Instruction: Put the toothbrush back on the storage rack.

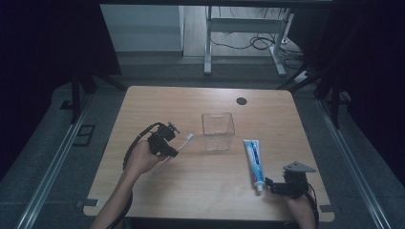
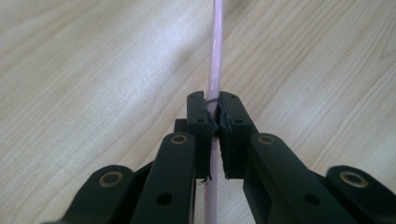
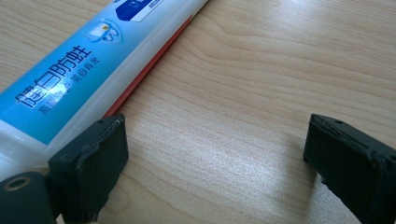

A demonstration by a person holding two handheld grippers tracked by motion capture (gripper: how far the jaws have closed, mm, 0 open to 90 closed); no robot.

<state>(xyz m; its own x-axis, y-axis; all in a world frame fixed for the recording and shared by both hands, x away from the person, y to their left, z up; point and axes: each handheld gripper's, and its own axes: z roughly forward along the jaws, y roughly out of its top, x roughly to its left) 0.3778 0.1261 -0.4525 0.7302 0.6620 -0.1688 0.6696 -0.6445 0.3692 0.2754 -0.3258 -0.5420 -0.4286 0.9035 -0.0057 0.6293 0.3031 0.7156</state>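
Dim, soft high view with black surroundings; both gripper views are brighter, their near parts blurred.

High view down over the table point(image 1: 200, 191); gripper views close along it.

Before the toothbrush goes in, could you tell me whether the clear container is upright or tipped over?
Upright: the clear container stands on the table with its open rim facing up, seemingly empty.

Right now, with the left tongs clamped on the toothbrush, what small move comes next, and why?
Probably carry the toothbrush toward the clear container. The left tongs already pinch its pink handle, and the container stands open just beyond its bristles.
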